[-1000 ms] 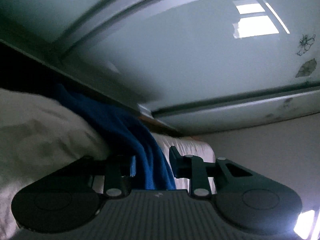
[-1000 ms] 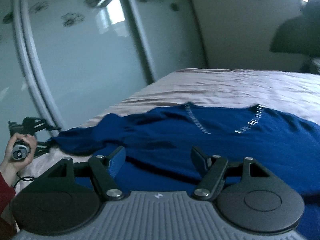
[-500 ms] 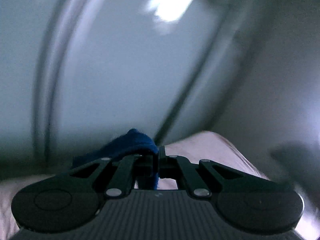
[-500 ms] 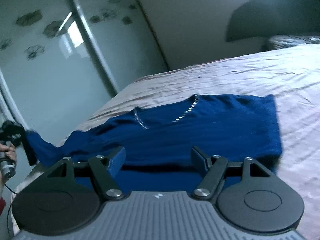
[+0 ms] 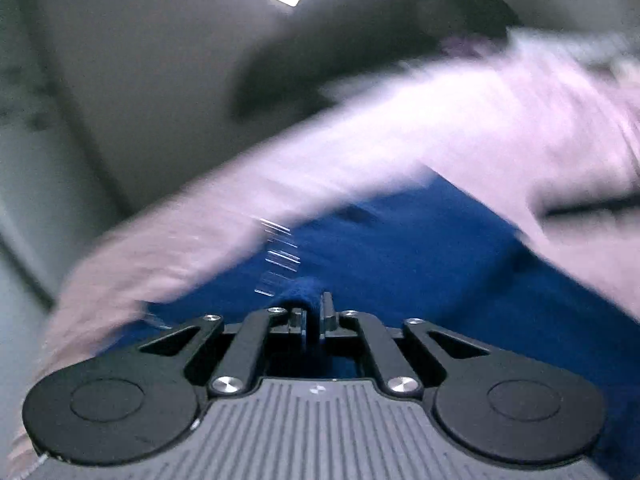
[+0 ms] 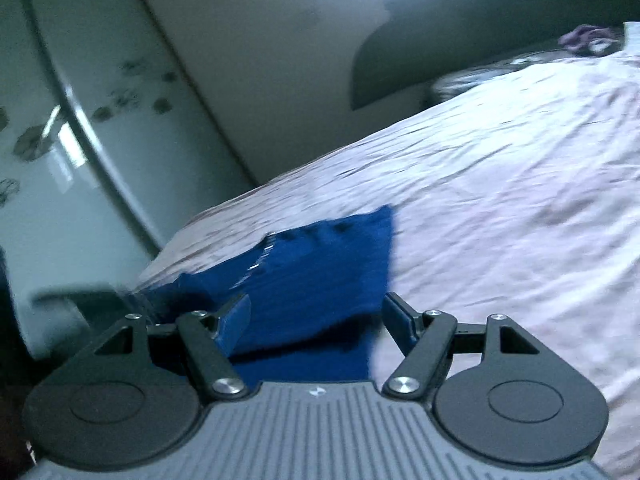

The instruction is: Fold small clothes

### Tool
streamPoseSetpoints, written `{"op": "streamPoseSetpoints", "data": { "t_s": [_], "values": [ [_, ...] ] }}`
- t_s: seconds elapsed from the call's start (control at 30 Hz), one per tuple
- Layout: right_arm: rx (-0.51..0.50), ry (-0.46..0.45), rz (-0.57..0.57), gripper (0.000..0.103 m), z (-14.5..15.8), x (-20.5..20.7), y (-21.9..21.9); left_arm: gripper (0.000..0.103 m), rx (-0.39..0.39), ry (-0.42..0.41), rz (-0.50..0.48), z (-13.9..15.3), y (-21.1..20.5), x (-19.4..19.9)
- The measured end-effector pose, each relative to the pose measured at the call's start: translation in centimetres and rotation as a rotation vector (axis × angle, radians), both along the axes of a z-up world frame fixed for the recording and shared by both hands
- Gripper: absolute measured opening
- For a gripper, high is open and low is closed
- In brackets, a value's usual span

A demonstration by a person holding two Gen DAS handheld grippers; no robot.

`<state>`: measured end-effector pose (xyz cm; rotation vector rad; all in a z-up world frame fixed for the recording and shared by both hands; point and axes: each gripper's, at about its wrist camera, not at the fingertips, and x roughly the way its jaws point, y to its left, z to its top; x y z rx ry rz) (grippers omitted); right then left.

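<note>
A blue sweater with a silver-trimmed neckline lies flat on the pale bed sheet. My left gripper hovers over the sweater's body with a bunch of its blue fabric pinched between nearly closed jaws, which are opening slightly. The view is blurred by motion. In the right wrist view the sweater lies just ahead. My right gripper stands open over its near right edge, with nothing pressed between the fingers.
The wrinkled sheet stretches far to the right. A wardrobe with flower-patterned sliding doors stands left of the bed, and a dark headboard rises at the far end. A blurred dark shape shows at the left.
My left gripper shut on the blue fabric at the bed's edge, rolled over and swung across above the sweater. The right gripper shifted toward the sweater's right edge and stayed open.
</note>
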<state>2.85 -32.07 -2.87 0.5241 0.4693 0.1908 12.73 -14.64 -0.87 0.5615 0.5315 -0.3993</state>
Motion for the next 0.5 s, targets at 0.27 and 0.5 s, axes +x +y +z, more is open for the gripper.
{"op": "streamPoseSetpoints", "data": {
  "t_s": [0.27,0.5],
  "values": [
    [-0.026,-0.002,-0.06,0.074,0.1,0.1,-2.4,0.071,0.003,-0.004,-0.122,-0.7,2.4,-5.7],
    [-0.058,-0.035,0.095,0.074,1.5,3.2,2.7,0.081,-0.195,0.094,-0.174,3.4,9.6,-8.0]
  ]
}}
